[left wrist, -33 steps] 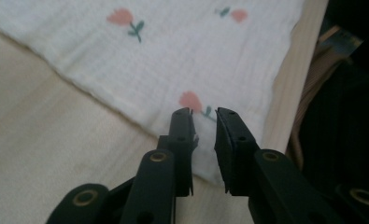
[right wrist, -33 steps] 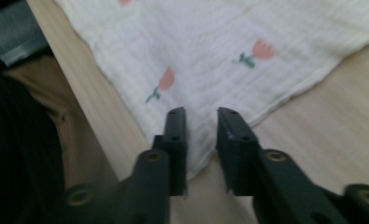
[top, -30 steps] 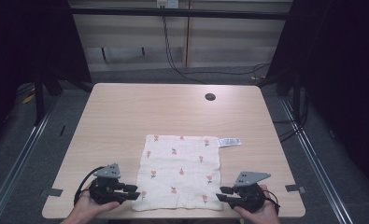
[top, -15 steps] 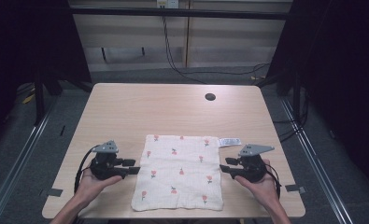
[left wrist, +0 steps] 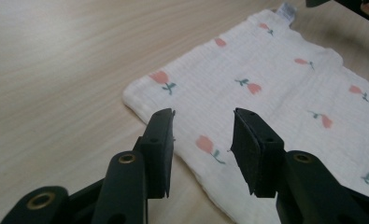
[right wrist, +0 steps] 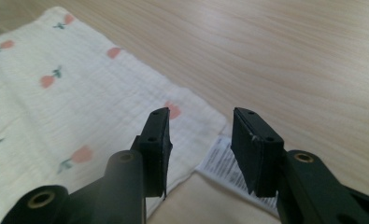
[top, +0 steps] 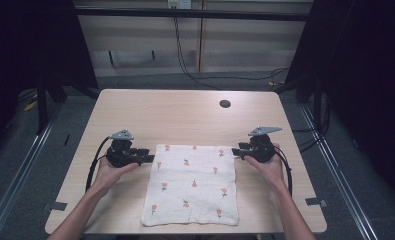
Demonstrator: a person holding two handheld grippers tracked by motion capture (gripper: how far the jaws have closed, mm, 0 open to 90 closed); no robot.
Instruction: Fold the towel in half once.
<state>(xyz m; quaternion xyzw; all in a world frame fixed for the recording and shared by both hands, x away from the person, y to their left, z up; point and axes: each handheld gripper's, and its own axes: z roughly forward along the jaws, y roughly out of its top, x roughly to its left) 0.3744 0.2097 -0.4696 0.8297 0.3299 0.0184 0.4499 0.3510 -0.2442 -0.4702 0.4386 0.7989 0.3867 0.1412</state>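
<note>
One flowered cloth (top: 191, 185) (flat on table (top: 185, 112)), two grippers, left gripper (top: 147, 159) and right gripper (top: 236, 151), fingers just opening, grasping nothing.

White care label (right wrist: 231, 170) at the corner of the flower-print cloth (right wrist: 79, 102), rows of small black print (too blurred to read), no other text, brand, number or sign legible

high view: fixed above my near edge of the table (top: 185, 115), looking forward and down, far enough to take in the whole top.
left gripper view: rides low and close, looking across the cloth (left wrist: 275, 79) from its far left corner.
right gripper view: same closeness, over the cloth's (right wrist: 56, 107) far right corner and its label (right wrist: 229, 163).
shared: I see the cloth's (top: 192, 182) far edge in all three.
</note>
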